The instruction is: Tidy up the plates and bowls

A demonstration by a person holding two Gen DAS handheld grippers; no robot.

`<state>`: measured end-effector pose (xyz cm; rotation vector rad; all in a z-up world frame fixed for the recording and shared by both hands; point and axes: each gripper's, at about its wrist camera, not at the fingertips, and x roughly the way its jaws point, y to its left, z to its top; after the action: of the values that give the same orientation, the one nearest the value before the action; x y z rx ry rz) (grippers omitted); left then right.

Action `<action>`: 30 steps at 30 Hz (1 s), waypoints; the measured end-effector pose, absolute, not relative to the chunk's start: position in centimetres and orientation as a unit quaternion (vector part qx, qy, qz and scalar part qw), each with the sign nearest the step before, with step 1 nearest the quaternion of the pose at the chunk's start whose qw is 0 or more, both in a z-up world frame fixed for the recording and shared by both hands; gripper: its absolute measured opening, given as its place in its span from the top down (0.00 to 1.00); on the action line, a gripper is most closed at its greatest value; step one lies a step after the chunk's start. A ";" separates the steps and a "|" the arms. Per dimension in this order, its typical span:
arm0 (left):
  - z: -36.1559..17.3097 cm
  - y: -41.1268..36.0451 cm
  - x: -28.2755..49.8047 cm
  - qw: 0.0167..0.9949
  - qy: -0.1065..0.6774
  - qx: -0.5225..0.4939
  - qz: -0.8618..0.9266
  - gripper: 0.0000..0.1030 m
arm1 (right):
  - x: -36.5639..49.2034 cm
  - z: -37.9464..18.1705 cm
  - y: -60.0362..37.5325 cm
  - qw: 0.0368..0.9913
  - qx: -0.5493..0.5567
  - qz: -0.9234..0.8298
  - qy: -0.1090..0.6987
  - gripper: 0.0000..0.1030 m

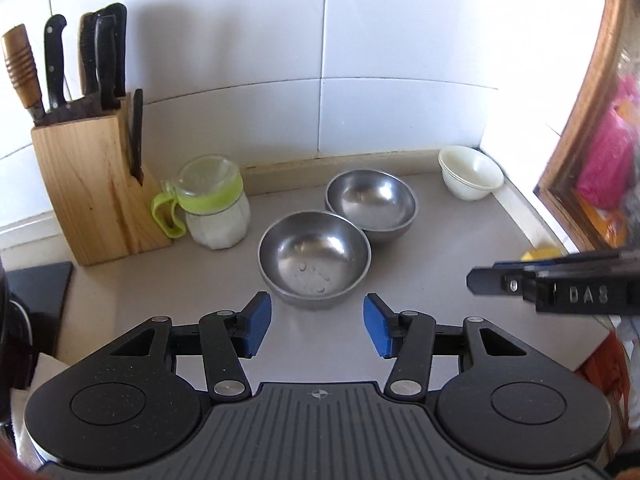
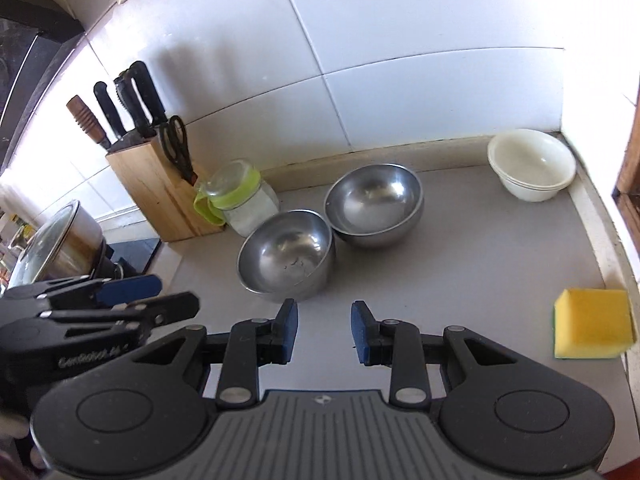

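The left gripper (image 1: 317, 325), nearest the lens, hangs with its blue-padded jaws spread wide and nothing between them, just short of the near steel bowl (image 1: 315, 259). The right gripper (image 2: 324, 332) is likewise parted and empty, a little narrower, also facing that bowl. Judgement: both tools are staged for a first pick; no bowl is yet taken.

All places below are given from the near steel bowl.

- Counter (image 1: 460, 248): pale grey, smooth and matt, bearing everything listed. It ends at a white tiled wall behind and a raised ledge to the right.
- Knife block (image 1: 96, 184): light wood, wedge-shaped, well to the left against the wall, holding black-handled knives and one ribbed wooden handle. Probably parked out of the working area.
- Far steel bowl (image 1: 371, 205): behind and slightly right, rims touching or nearly so; I cannot tell which. Brushed metal, hemispherical, same pattern as the near one, so the two should nest.
- Near steel bowl: water drops lie on its floor, which suggests recent washing. In the right wrist view it appears tilted, leaning toward its neighbour.
- White bowls (image 1: 470, 173): well apart, in the back right corner. Glossy, cream-white, apparently two or three already nested.
- Jar (image 1: 216, 208): to the left, beside the knife block. Clear faceted glass, white contents, lime-green lid band and handle.
- Sponge (image 2: 593, 323): yellow foam block, far right near the ledge.

No plates are visible.
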<state>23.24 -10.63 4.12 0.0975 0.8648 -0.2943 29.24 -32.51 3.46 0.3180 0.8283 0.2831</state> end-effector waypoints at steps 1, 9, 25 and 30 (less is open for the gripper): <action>3.8 -10.7 23.2 0.893 0.424 0.039 -0.148 0.42 | 29.0 3.1 -32.5 0.890 0.153 0.142 0.405 0.68; -1.3 -12.8 17.9 0.817 0.511 0.076 -0.258 0.43 | 20.3 -1.7 -34.3 0.859 0.161 0.151 0.463 0.68; -0.9 -11.8 14.6 0.788 0.492 0.094 -0.358 0.35 | 14.1 -4.3 -33.2 0.834 0.168 0.121 0.512 0.60; -4.8 -13.6 13.7 0.744 0.551 0.101 -0.364 0.41 | 13.3 -5.4 -33.4 0.830 0.190 0.109 0.514 0.75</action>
<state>13.68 -13.55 -4.80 0.2221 1.2064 -0.7961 13.33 -33.38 -5.42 0.4034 1.0902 0.2310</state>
